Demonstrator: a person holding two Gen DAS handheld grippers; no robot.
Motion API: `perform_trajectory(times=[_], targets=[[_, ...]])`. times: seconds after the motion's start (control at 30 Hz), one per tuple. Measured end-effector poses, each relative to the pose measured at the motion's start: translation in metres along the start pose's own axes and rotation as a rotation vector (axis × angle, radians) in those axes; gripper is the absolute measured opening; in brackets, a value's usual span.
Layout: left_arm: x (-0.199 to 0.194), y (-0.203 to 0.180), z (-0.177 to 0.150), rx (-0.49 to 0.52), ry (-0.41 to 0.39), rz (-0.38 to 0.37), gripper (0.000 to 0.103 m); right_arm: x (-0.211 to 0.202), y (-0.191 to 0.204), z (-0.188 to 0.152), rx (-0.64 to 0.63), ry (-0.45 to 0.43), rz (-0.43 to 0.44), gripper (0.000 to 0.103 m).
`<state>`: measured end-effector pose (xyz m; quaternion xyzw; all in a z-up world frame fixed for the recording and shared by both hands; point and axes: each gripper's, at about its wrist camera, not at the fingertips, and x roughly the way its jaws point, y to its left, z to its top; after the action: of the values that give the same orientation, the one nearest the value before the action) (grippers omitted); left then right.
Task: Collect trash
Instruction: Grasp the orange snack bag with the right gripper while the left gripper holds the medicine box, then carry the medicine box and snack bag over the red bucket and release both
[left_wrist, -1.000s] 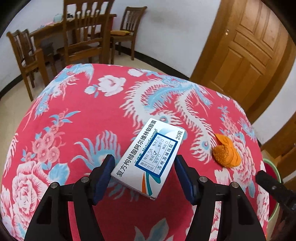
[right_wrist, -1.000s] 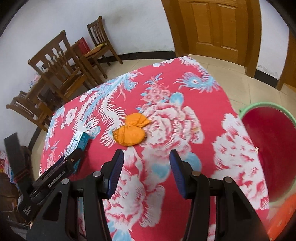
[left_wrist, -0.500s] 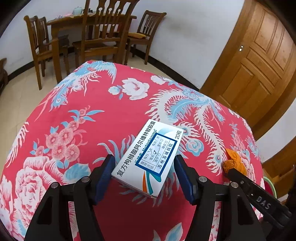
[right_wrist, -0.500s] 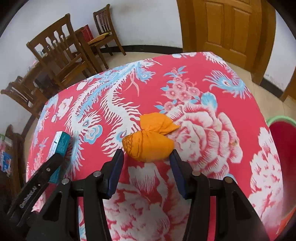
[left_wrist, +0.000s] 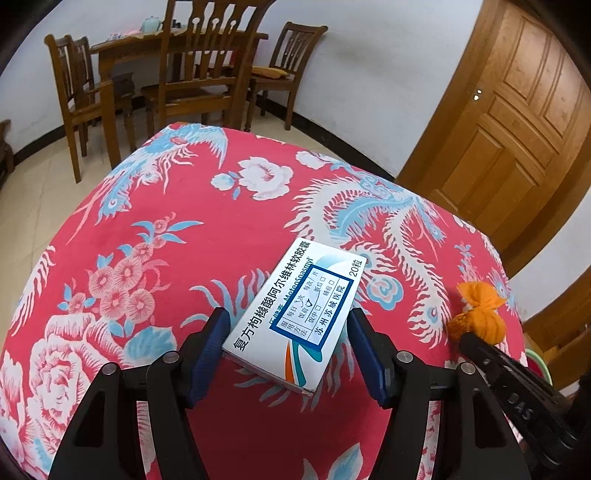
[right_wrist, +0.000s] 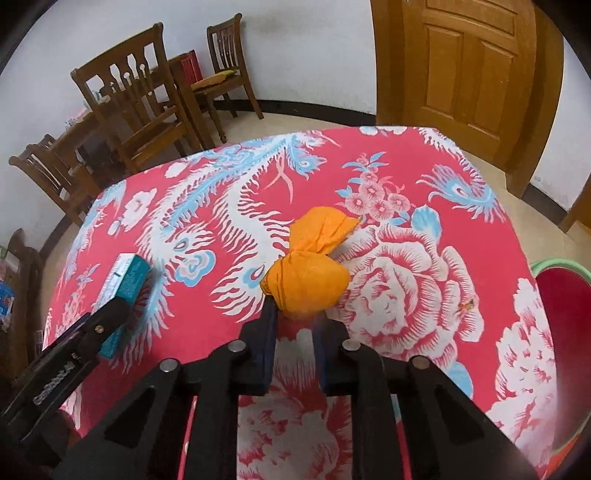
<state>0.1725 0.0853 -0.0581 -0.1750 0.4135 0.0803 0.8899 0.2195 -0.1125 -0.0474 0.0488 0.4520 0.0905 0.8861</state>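
A white and blue medicine box (left_wrist: 295, 314) sits slantwise between the blue pads of my left gripper (left_wrist: 286, 325), which is shut on it just above the red flowered tablecloth (left_wrist: 177, 206). In the right wrist view the same box (right_wrist: 125, 280) shows its teal side at the left. An orange tied bundle (right_wrist: 306, 280) lies mid-table. My right gripper (right_wrist: 293, 314) is closing, its pads pinching the bundle's near end. From the left wrist view the bundle (left_wrist: 480, 317) shows at the far right, with a right finger reaching up to it.
A red basin with a green rim (right_wrist: 565, 314) stands on the floor off the table's right edge. Wooden chairs (left_wrist: 192, 85) and a table stand by the far wall. A wooden door (left_wrist: 509, 147) is at the back right.
My right gripper moved forward to the orange bundle and its jaws drew together on the near end. The left gripper rolled slightly, keeping the box between its pads.
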Motion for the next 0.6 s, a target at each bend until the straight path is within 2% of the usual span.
perform_trajectory(times=[0.27,0.6], targets=[[-0.009,-0.012,-0.001,0.039,-0.027,-0.023,0.067,-0.039,-0.018,-0.008,0.041,-0.056,0.020,0.017],[-0.036,-0.040,-0.008,0.083,-0.035,-0.090,0.067,-0.085,-0.054,-0.026,0.118,-0.108,0.029,0.017]])
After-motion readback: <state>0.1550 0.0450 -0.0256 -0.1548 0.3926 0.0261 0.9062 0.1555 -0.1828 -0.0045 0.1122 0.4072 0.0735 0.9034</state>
